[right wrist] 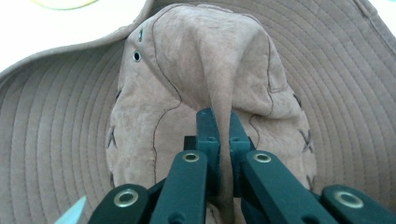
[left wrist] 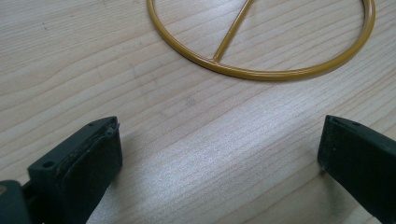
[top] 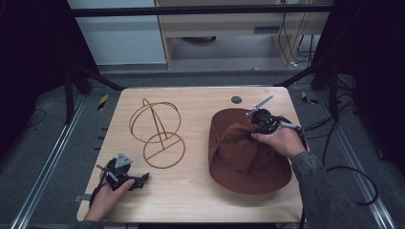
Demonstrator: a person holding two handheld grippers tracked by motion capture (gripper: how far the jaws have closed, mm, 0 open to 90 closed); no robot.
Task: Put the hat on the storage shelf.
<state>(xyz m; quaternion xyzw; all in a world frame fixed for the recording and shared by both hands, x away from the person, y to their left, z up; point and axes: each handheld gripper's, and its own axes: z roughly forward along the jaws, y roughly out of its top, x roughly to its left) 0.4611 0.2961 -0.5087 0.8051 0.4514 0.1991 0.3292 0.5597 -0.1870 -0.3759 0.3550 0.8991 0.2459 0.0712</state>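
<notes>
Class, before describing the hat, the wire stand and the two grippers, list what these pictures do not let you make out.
1. Hat: table under it, hidden by the brim, high view.
2. Wire stand: upper hoops cut off by the top edge, left gripper view.
3. Right gripper: pinched fold's inside hidden by its fingers.
4. Left gripper: fingers too small, high view.

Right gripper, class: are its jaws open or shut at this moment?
Shut. In the right gripper view, the right gripper pinches a raised fold of the brown hat crown between its closed jaws.
</notes>
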